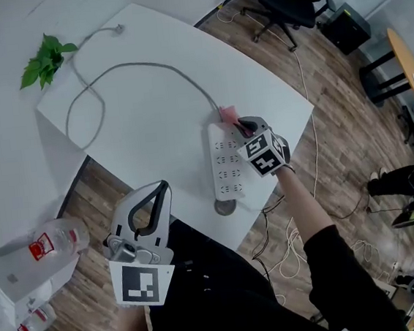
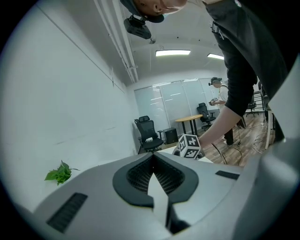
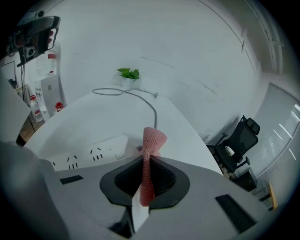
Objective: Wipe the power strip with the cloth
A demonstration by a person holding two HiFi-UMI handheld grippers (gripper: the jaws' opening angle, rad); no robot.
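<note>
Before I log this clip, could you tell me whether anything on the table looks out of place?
Nothing stands out: the power strip lies flat on the table, its cable loops loosely, and the right hand-held gripper pinches the cloth.

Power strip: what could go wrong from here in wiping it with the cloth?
1. The right hand-held gripper pinches only a thin fold of the cloth; it may slip out under rubbing.
2. The power strip lies near the table edge, and the left hand-held gripper is shut, away from it; nothing steadies it, so it may slide.
</note>
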